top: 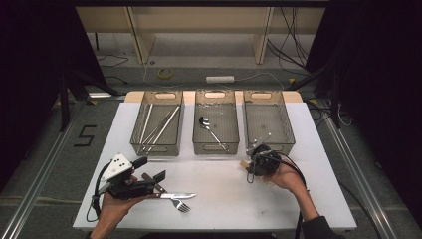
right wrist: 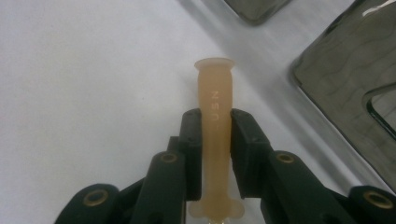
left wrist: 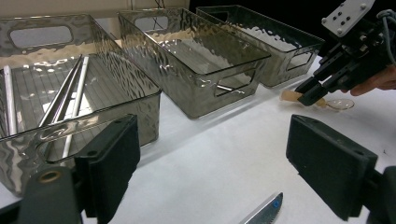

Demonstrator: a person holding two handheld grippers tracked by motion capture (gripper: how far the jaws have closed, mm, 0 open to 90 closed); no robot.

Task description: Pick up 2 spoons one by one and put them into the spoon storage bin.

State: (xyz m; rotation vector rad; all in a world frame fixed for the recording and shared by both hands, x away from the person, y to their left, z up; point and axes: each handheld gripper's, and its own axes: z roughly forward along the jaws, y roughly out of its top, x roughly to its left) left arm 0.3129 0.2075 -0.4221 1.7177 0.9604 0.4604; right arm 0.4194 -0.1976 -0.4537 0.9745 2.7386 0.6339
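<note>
1. Right gripper (right wrist: 215,122): jaws pressed in from both sides on a pale peach, translucent plastic spoon handle (right wrist: 214,88), pinching it about midway along.
2. Long axis of the handle running straight out along the jaws, flared end past the tips, bowl end tucked back beneath the gripper body.
3. From the high view, right gripper (top: 259,162) low over the white table (top: 224,209), just in front of the near walls of the bins; handle tip pointing toward the table's left, clear spoon bowl (left wrist: 340,104) back by the hand.
4. Nearest ahead and to the left: the middle smoky clear plastic bin (top: 214,148), already holding a metal spoon (top: 213,132). Likely destination, so a lift over the near wall and a short carry left and away.
5. Directly behind the gripper: the right smoky bin (top: 287,127).
6. Left gripper (top: 150,169): jaws spread wide, holding nothing, well apart from the spoon, above a steel knife (top: 176,195) and fork (top: 181,204).
</note>
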